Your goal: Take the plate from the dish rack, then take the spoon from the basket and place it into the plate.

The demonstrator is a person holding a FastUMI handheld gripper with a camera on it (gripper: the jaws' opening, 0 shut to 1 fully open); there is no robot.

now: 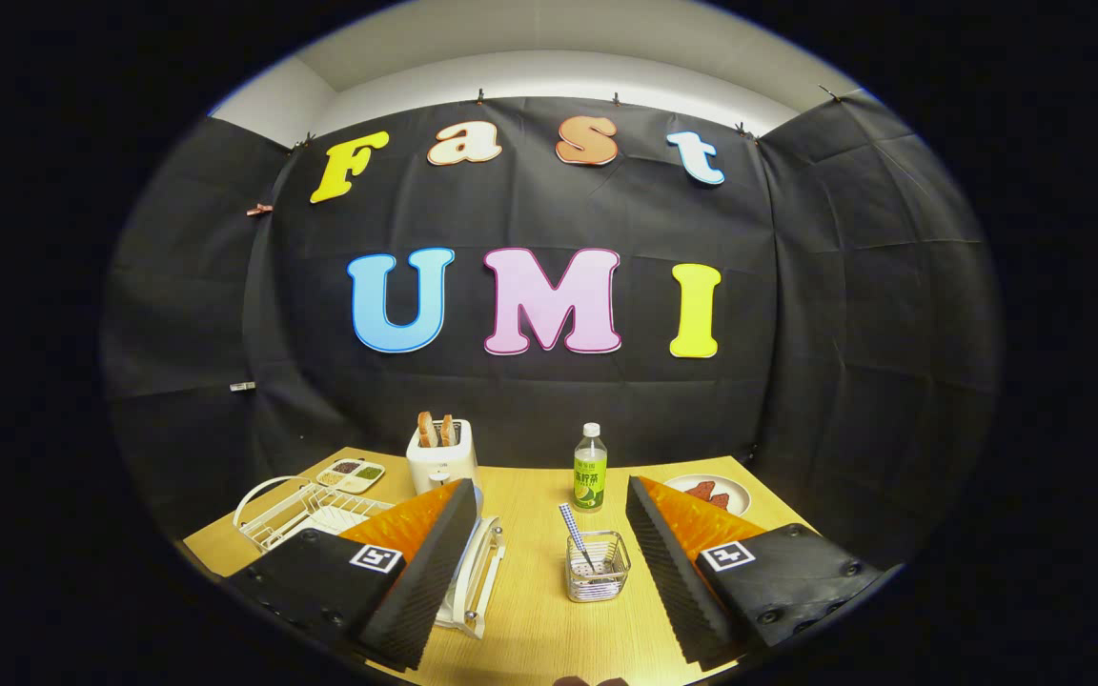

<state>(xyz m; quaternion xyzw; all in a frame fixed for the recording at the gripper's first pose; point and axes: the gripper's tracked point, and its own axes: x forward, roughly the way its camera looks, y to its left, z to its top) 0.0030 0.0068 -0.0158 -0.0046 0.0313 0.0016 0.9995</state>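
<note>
Fingers of your gripper (549,548) stand wide apart, gripping nothing. Between them sits the wire basket (598,568) with the spoon (575,535) upright inside. Your dish rack (306,510), holding the plate (476,572), lies behind the left finger.

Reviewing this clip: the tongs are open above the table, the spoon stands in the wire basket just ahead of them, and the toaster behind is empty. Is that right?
Not quite. The gripper view shows two slices of toast sticking up from the toaster, so it is not empty. The rest holds: the tongs are open above the table, and the spoon stands in the wire basket just ahead of them.
</note>
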